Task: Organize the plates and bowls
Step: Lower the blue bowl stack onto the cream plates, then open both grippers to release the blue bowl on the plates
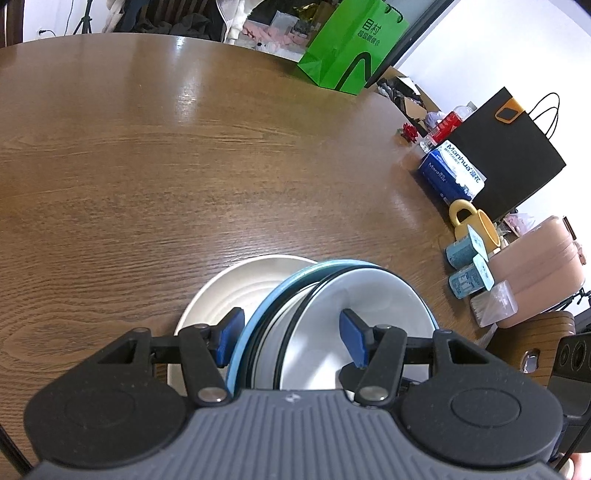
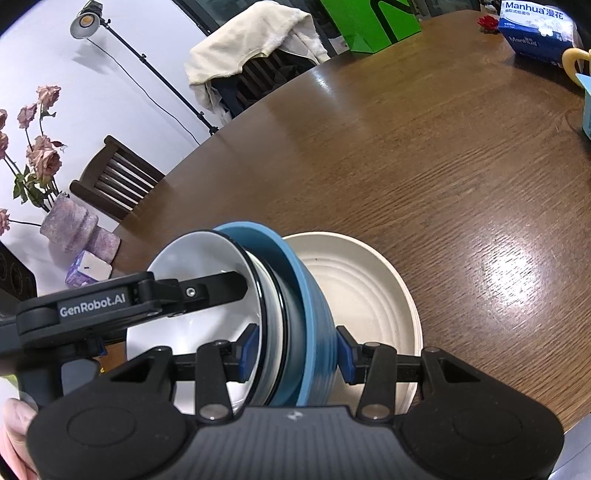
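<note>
Two grippers, left [image 1: 291, 338] and right [image 2: 293, 352], clenching fingers across tilted nested bowls [image 2: 291, 295], hovering over cream plate [image 2: 369, 288] on counter [image 2: 424, 166]; uneven squeeze risking inner bowls sliding out.

A brown wooden table [image 1: 184, 155] bears a cream plate [image 1: 236, 284].

Home dining room. Large round wooden table [image 1: 184, 147], slatted wooden dining chairs [image 2: 118, 177], one draped with a cream garment [image 2: 258, 37]. Household clutter: tissue box [image 1: 452, 171], yellow mug [image 1: 476, 221], green shopping bag [image 1: 351, 44], vase of dried roses [image 2: 68, 221]. Studio light on stand [image 2: 86, 20].
</note>
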